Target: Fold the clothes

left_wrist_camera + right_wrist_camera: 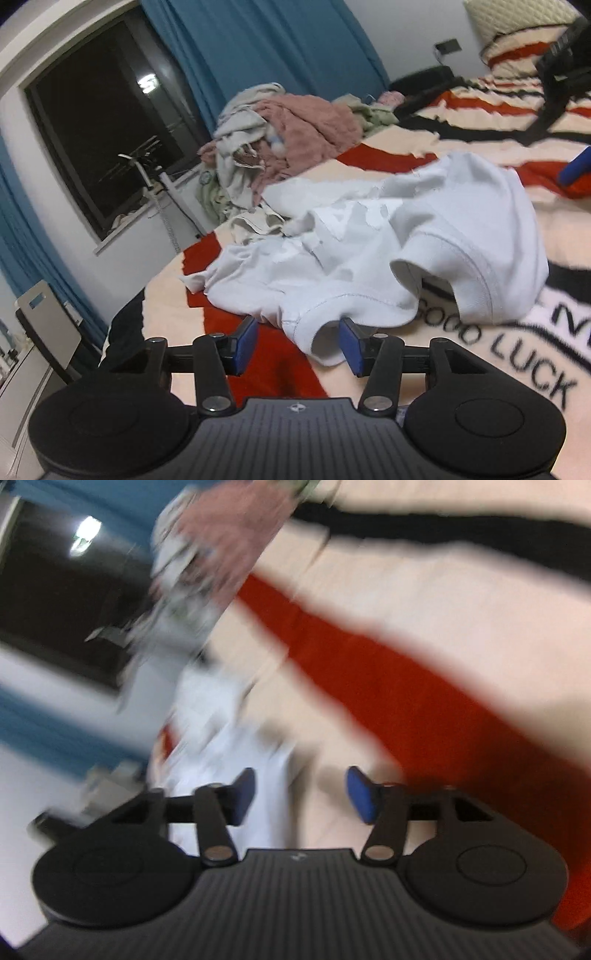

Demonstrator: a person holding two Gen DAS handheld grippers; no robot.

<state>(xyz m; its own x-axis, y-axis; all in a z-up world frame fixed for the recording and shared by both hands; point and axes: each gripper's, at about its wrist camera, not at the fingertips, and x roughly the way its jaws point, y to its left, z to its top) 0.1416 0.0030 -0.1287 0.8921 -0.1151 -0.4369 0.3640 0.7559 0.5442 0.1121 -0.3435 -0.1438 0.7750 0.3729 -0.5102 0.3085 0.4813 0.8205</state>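
A white T-shirt (388,251) lies crumpled on the bed, on top of a blanket (424,147) with cream, red and black stripes. Black letters on the blanket say "GOOD LUCK" (495,350), and the shirt covers part of the words next to them.

The left tongs (299,343) sit low over the blanket at the near edge of the shirt. Their two blue pads are apart. A hemmed edge of the shirt, maybe a sleeve, lies between the pads, but the pads do not squeeze it.

The right tongs (301,794) show in a very blurry picture. Their blue pads are wide apart too. Some white cloth lies under and beside the left pad, and cream blanket shows in the gap. They hold nothing.

Behind the shirt, at the far edge of the bed, is a pile of clothes (280,129), pink, grey and pale green. A blue curtain (266,48) hangs behind the pile. A dark window (107,140) is to the left of it. A pillow (517,26) lies at the far right of the bed.
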